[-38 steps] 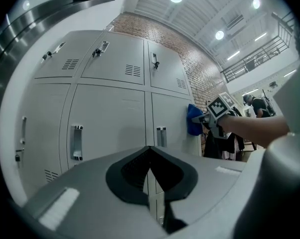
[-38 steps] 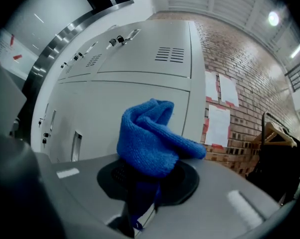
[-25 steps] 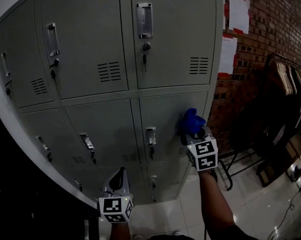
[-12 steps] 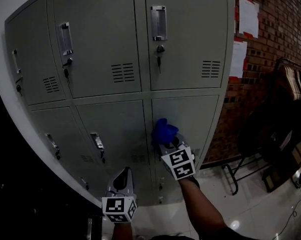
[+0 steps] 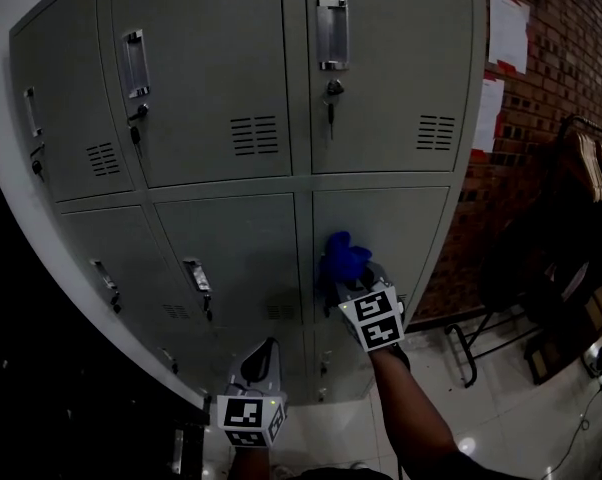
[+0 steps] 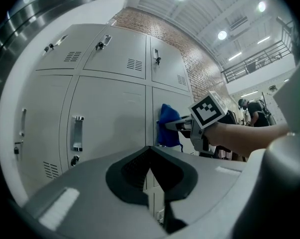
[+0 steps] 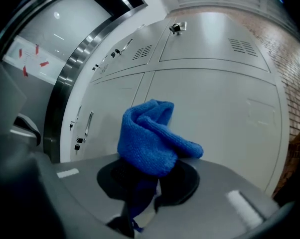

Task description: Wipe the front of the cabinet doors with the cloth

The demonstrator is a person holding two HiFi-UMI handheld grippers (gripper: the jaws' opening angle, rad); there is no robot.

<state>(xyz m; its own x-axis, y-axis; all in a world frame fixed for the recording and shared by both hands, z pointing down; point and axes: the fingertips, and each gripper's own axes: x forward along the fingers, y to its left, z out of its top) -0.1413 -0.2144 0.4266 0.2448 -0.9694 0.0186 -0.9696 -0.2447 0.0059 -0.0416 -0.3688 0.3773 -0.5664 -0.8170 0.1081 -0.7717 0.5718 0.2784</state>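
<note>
Against the lower right cabinet door (image 5: 406, 223), near its left edge, we hold the blue cloth (image 5: 343, 257) with our right gripper (image 5: 347, 280), its jaws clamped on the cloth's bunched lower end. Our left gripper (image 5: 262, 360) hangs lower and to the left, jaws closed on nothing.

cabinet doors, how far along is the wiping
Done: can't tell, the locker cabinet shows no wipe marks. In hand: the right gripper is shut on the blue cloth, held against the left edge of the lower right door. The left gripper is shut and empty, hanging low. Left: probably the rest of this door, and possibly the others.
</note>
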